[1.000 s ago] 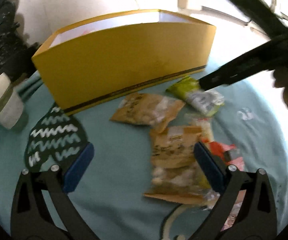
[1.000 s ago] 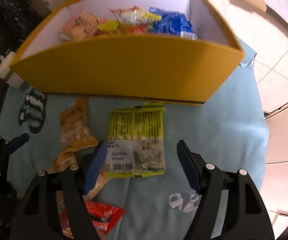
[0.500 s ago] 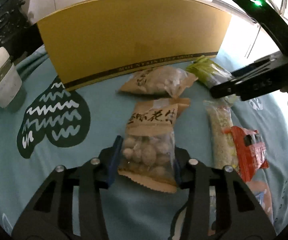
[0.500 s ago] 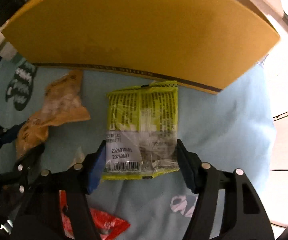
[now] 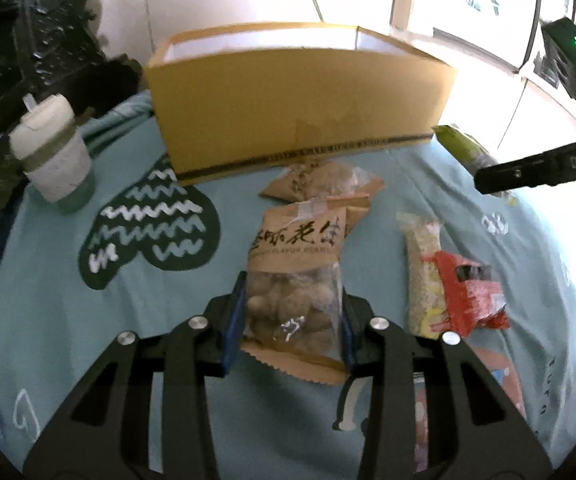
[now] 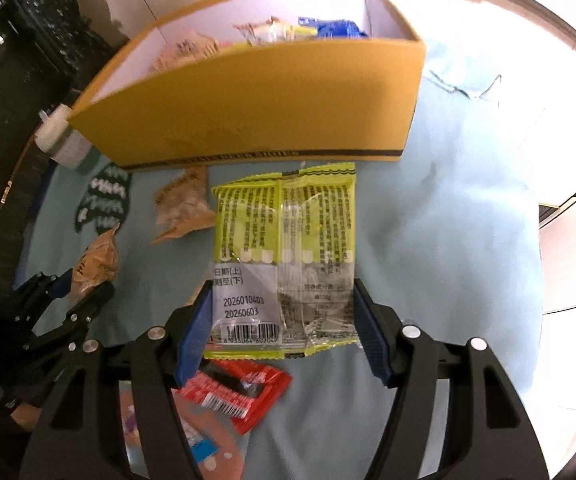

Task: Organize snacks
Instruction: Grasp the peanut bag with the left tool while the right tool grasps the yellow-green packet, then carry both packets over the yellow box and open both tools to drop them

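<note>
Partly hidden peanut bag (image 5: 294, 280) clamped in left hand-held gripper (image 5: 291, 322), right hand-held gripper (image 6: 281, 328) seemingly gripping green packet (image 6: 285, 256)

Both grippers closed on snack packets

The left gripper (image 5: 290, 322) now clamps the peanut packet (image 5: 294, 280); the right gripper (image 6: 281, 326) clamps the green packet (image 6: 288, 256). Both packets are lifted.

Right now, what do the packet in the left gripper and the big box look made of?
Peanut packet: matte brown kraft-look paper above, glossy clear film window below showing the nuts. Yellow box: smooth cardboard, probably; thin stiff walls, white inside.
</note>
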Demonstrator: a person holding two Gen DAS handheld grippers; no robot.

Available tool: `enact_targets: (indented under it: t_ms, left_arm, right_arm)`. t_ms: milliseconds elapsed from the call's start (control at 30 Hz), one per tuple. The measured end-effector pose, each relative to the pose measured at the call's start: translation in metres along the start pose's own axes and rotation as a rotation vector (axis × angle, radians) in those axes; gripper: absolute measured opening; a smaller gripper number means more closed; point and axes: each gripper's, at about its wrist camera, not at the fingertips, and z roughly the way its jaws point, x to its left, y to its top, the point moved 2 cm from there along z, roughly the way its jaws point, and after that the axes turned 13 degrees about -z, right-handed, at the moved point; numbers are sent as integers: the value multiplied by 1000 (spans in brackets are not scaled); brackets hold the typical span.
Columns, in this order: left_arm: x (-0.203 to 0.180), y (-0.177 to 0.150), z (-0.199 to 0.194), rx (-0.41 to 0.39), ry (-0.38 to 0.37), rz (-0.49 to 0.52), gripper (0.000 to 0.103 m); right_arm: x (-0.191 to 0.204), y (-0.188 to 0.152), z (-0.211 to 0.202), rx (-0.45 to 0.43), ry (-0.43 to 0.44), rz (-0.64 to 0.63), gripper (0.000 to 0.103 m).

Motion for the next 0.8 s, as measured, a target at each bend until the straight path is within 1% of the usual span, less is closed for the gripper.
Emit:
enact_targets:
  t_ms: [100,167,233,400,500,600,700,800]
  left_arm:
    - [-8,10,-12,-41,-3,4,39]
    - [-9,21,-26,-78,-9,0,39]
    - [-15,37,-39,-114,-19,-7,39]
    - [-27,90,-70,-219,-36,-16,39]
    - [-35,120,-86,-255,-53,-26,39]
    - [-46,147,-97,-290,-47,2,39]
    - [-55,177,-105,-325,-44,5,39]
    - [-58,198,-106,-341,-49,3,39]
  right_arm:
    - [0,5,-25,-42,11,-3,67]
    - [0,9,-46,-78,17,-4,67]
    - [1,14,-63,-110,24,-7,67]
    - [4,39,-113,-222,36,-33,67]
    - [8,58,-142,-286,35,-59,67]
    - [9,80,-166,-336,25,-83,67]
    - [9,102,-182,-370,12,-106,67]
    - [7,123,-193,-394,-4,-126,67]
